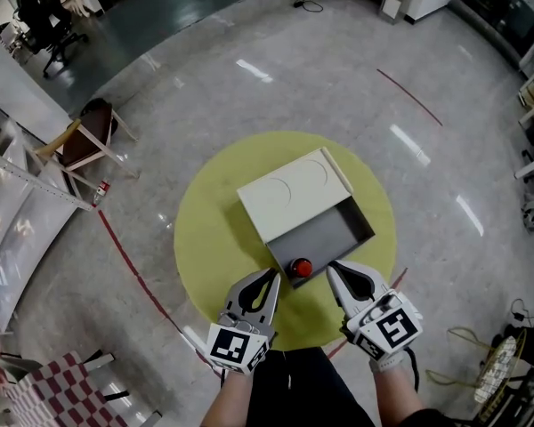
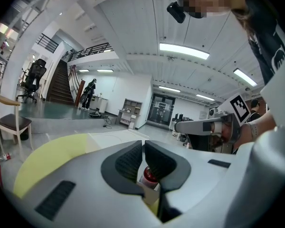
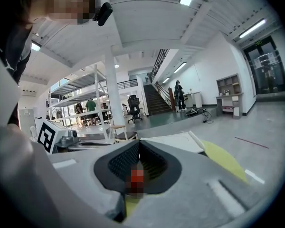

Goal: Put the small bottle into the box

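Yellow round table [image 1: 206,238]; wooden chair [image 1: 82,142]

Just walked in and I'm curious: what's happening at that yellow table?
A person holds tongs in each hand over a round yellow table. On it sits a box with its white lid slid partly off. A small red-capped bottle stands at the box's near edge, between the left tongs and right tongs. Both are shut and neither grips it. Whether it is inside the box is unclear.
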`<state>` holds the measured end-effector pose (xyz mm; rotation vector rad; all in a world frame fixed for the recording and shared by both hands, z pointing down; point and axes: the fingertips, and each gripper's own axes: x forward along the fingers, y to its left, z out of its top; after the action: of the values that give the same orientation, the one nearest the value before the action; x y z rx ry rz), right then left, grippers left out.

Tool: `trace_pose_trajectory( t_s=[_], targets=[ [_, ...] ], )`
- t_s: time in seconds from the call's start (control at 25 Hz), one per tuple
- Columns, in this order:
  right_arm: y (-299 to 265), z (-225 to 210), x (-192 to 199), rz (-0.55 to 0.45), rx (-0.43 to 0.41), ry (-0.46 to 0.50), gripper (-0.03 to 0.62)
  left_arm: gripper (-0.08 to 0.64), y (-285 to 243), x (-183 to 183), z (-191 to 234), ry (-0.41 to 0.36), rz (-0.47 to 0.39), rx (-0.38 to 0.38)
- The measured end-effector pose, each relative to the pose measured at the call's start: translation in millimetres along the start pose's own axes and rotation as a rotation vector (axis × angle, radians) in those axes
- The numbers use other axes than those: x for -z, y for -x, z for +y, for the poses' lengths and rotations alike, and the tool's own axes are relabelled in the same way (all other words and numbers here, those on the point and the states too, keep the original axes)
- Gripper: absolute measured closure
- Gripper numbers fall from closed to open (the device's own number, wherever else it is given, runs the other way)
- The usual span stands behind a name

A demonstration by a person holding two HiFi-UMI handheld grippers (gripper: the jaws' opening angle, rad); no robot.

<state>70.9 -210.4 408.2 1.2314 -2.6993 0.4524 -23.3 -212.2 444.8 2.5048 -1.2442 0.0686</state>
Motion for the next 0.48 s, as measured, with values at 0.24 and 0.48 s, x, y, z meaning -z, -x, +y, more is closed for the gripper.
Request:
trace_pose_trajectory(
  t_s=[0.24, 0.48],
  targets=[
    [7, 3, -16, -0.014, 0.001, 0.0, 0.586, 0.535, 4, -18, 0, -0.002, -0.028, 0.0],
    [13, 10, -33, -0.033, -0.003, -0.002, 0.586, 0.535, 9, -41, 0, -0.011, -0.052, 0.0]
  ],
)
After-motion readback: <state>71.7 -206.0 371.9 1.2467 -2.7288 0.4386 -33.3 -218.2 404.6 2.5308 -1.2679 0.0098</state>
